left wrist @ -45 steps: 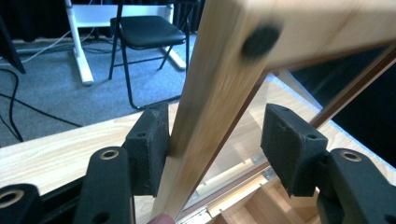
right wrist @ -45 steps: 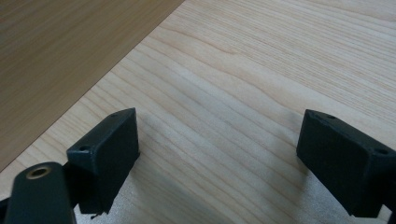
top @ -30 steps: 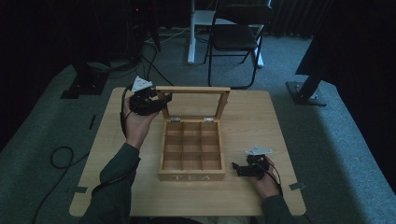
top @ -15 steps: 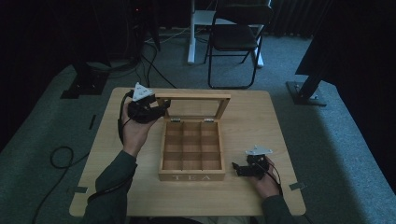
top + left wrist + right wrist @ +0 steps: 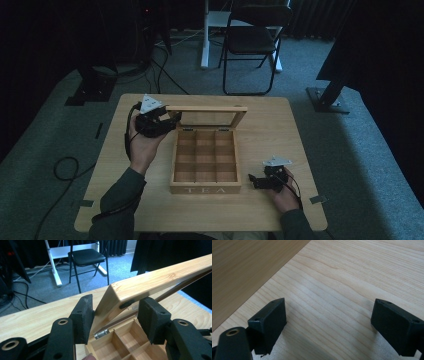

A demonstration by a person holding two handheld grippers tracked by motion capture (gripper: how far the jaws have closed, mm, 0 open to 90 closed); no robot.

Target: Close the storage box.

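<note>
So the left gripper [image 5: 113, 317] has been slid in along the lid [image 5: 206, 108] of the tea box [image 5: 205, 161], and its jaws have just been closing around the lid's left corner. The corner is bracketed, one pad touching, the other apparently still off it. The box sits mid-table [image 5: 120, 200] with the lid propped up; looks like it's about to be swung shut. The right gripper [image 5: 328, 325] is parked wide open, nothing held.
</note>
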